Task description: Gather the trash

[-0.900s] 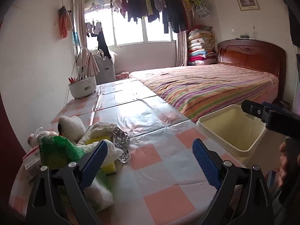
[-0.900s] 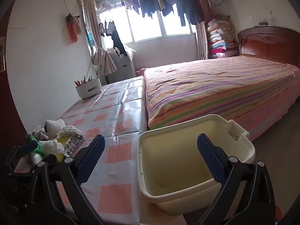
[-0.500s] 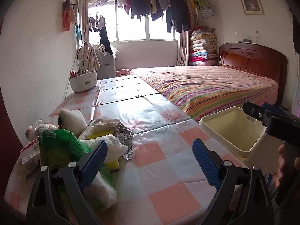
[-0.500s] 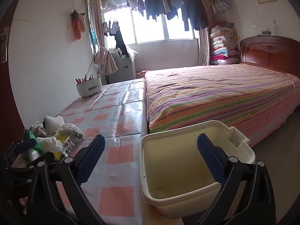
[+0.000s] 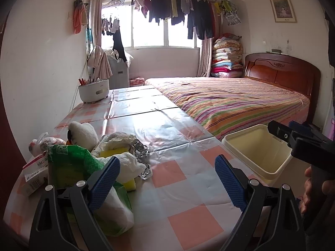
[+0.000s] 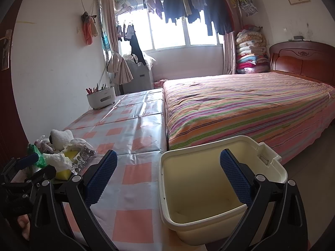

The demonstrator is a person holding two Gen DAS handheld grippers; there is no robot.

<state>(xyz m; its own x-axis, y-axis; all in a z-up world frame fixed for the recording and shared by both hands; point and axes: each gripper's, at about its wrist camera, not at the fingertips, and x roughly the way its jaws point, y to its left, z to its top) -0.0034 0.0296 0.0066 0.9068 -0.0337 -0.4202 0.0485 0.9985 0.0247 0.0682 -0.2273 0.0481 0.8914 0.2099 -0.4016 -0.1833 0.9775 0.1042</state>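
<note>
Trash (image 5: 100, 159) lies heaped at the near left corner of your bench (image 5: 163, 188), which wears a pink-and-white checked cover: a green bag (image 5: 71, 163), crumpled white tissue (image 5: 129, 163), a yellow sponge (image 5: 113, 151), crinkled foil (image 5: 140, 148) and a white plush toy (image 5: 83, 132) all press together. Your left hand-held gripper (image 5: 167, 179) hangs released just beside the heap, its left pad in front of the tissue, nothing grasped. Your right hand-held gripper (image 6: 168, 177) is also spread wide and empty, above the cream bin (image 6: 209, 226) standing off the bench's right edge, near the striped bed (image 6: 240, 108).
</note>
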